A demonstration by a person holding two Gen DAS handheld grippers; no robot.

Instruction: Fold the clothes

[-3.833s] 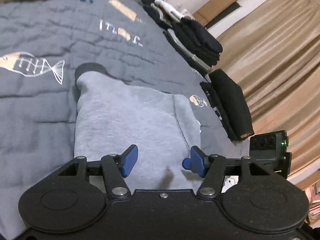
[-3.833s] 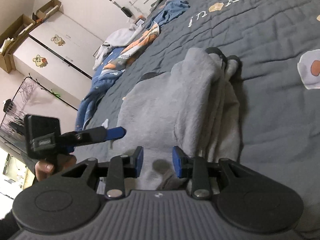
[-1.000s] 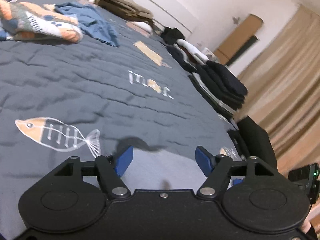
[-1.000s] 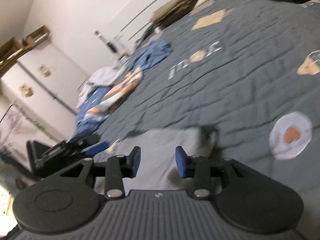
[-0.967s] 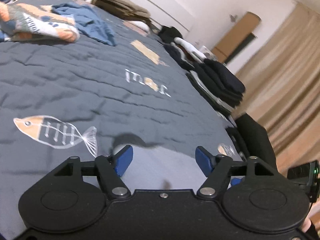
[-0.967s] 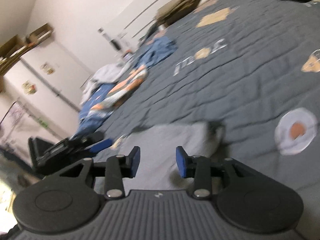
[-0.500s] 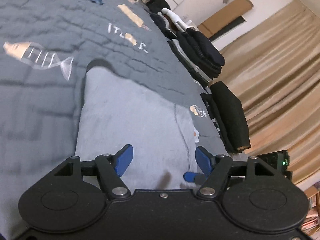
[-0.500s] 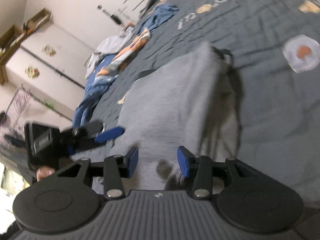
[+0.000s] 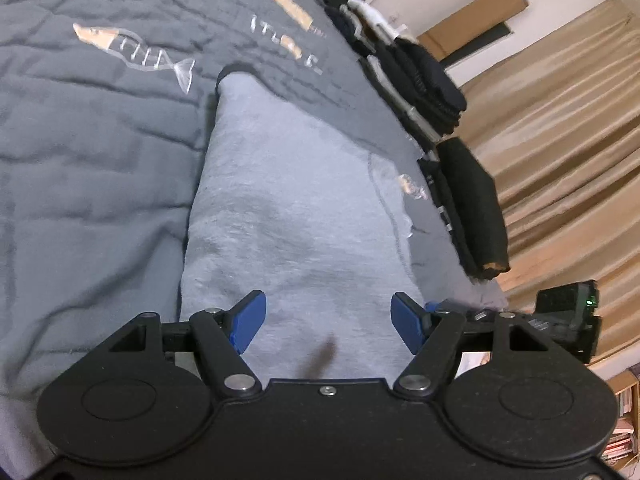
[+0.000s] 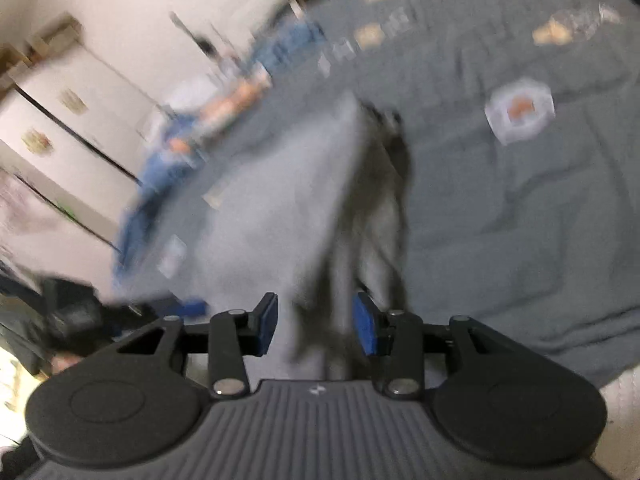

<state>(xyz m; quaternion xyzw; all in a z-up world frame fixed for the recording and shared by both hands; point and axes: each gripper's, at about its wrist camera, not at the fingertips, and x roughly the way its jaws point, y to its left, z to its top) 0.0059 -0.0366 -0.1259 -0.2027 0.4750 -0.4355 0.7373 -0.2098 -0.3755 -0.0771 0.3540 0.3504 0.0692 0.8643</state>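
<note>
A light grey fleece garment lies folded lengthwise on the dark grey quilt, its dark cuff at the far end. My left gripper hovers over its near end, jaws wide open and empty. In the right wrist view, which is blurred by motion, the same garment runs away from my right gripper, whose jaws stand open around a raised fold of the cloth without closing on it. The right gripper's body also shows in the left wrist view.
Stacks of folded black clothes line the bed's right edge beside tan curtains. A heap of blue and orange laundry lies at the bed's far left, with white cupboards behind.
Both grippers dipped back down toward the grey garment after pointing up across the bed. The left gripper's jaws are wider than 3.8 s ago. The right view swings fast and blurs.
</note>
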